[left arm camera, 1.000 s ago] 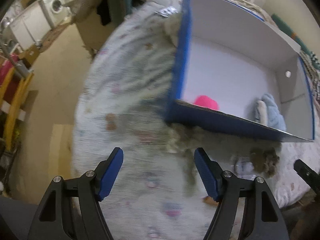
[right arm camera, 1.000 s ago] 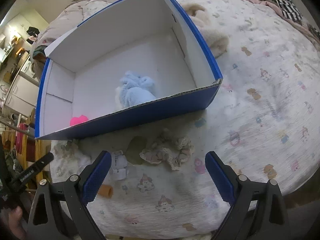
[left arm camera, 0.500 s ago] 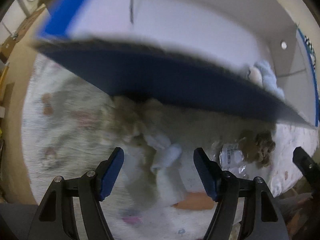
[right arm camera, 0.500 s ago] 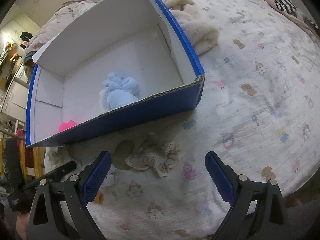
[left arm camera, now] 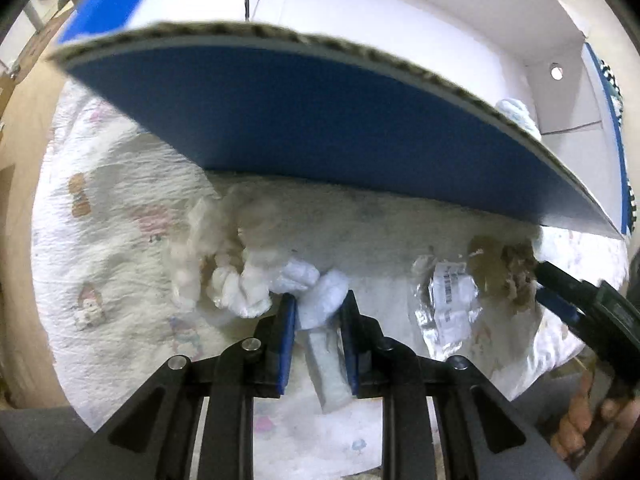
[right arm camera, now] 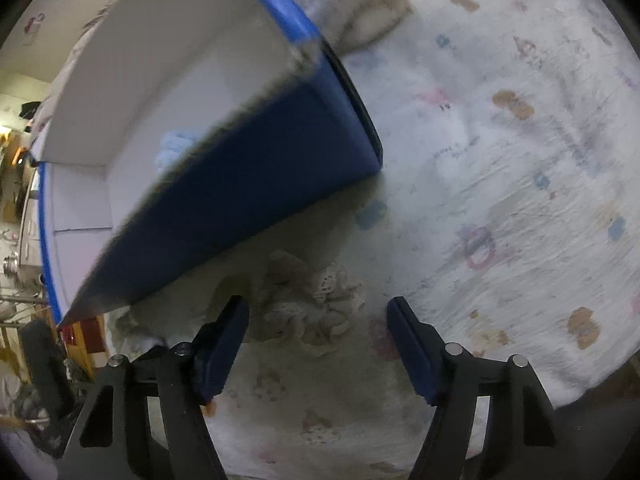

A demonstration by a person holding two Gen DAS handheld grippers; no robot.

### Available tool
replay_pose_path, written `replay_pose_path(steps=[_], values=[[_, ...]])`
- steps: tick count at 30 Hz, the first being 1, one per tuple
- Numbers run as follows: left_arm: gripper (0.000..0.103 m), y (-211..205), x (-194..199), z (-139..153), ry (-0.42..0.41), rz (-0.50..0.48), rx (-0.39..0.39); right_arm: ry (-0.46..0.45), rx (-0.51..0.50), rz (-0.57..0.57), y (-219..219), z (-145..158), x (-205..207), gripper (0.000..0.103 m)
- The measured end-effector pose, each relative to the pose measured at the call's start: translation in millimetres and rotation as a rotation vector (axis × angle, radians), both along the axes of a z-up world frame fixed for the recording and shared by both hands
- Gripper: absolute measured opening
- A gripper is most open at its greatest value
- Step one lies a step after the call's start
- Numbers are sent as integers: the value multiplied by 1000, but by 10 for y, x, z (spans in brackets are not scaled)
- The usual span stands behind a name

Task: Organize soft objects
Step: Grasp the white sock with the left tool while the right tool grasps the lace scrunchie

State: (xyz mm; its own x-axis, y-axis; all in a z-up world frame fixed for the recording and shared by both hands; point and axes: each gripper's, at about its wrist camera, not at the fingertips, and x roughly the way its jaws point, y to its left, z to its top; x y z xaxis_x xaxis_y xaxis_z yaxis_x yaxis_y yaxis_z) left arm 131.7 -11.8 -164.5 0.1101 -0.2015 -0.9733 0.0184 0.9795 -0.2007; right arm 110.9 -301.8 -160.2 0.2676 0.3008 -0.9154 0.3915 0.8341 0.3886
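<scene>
A blue cardboard box [left arm camera: 320, 120] with a white inside stands on the patterned bedsheet [right arm camera: 500, 200]; it also shows in the right wrist view [right arm camera: 260, 184]. A light blue soft item [right arm camera: 176, 148] lies inside it. My left gripper [left arm camera: 318, 316] is shut on a pale blue-white soft cloth [left arm camera: 320, 300] just in front of the box wall. My right gripper [right arm camera: 318, 320] is open, its fingers either side of a beige lacy scrunchie [right arm camera: 312, 304] on the sheet; that scrunchie also shows in the left wrist view [left arm camera: 504, 268].
A clear plastic packet with a label [left arm camera: 448, 296] lies between the two soft items. A fluffy beige cloth [right arm camera: 360, 12] lies behind the box's right corner. The bed edge and floor [left arm camera: 20, 240] are at the left.
My left gripper has swung toward the box front and shut on the pale blue-white cloth. My right gripper has dropped closer to the scrunchie, still open.
</scene>
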Motion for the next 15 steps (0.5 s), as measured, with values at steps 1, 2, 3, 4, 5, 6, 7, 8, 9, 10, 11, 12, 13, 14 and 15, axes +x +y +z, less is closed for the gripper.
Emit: replay_pose_path(steps=[1,2,3,4,5,6,7,8,9,10,11,12,13,14,15], values=[[19,6,-19,20,-3,-8,1,5,-8,9,19,-20,20,66],[19,12,-39,33,-3,-15,0,8,-22,22,43,-33,37,62],[19,18,-65,52,-5,-27,0,11,-38,36,68,-51,49,62],[19,6,-84,66,-8,-34,1,17,-48,42,86,-70,59,62],[20,20,-111,85,-13,-43,5,21,-58,47,102,-86,68,55],[19,29,-138,92,-15,-47,7,20,-73,52,117,-95,80,50],[19,58,-162,99,-13,-49,3,18,-91,58,131,-96,93,39],[19,84,-185,99,-8,-46,-5,16,-107,66,146,-95,104,26],[19,119,-200,109,-2,-41,-15,17,-120,80,175,-95,121,22],[19,162,-212,116,-1,-35,-20,19,-119,91,197,-96,131,19],[19,199,-221,136,-3,-30,-21,16,-111,94,219,-94,139,15],[19,241,-229,158,-8,-23,-20,12,-111,101,253,-88,137,14],[19,282,-240,177,-12,-15,-19,5,-118,107,270,-69,132,14],[19,309,-266,191,-14,-8,-18,-5,-123,110,280,-42,122,14],[19,354,-277,206,-18,0,-13,-15,-125,112,296,-18,107,14]])
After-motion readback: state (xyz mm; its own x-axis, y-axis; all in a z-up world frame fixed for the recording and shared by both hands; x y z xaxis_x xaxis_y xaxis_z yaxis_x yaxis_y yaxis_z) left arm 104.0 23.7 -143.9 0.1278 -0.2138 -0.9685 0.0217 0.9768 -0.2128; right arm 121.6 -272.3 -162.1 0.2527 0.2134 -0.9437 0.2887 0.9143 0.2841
